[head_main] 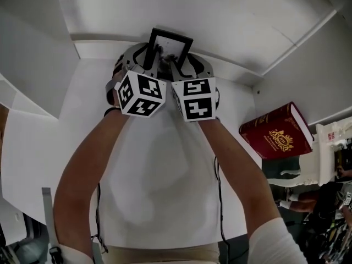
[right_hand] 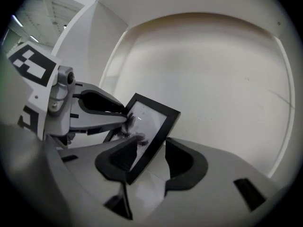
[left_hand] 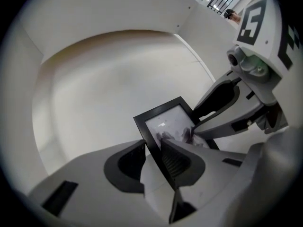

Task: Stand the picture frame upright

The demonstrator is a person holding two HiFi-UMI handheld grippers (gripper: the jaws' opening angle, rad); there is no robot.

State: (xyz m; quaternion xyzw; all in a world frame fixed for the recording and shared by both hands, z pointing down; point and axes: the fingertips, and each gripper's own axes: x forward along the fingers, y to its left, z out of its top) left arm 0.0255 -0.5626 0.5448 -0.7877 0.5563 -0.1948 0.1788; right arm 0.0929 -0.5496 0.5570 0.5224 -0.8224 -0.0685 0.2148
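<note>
Head view has my left gripper [head_main: 147,59] and right gripper [head_main: 176,65] side by side at the far end of the white table [head_main: 165,164], near the wall. Both are clamped on the black picture frame [head_main: 171,35]. The left holds its left border and the right its right border. The frame is tilted, its face toward me.

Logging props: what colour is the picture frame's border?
Black; the picture frame shows best in the right gripper view.
</note>
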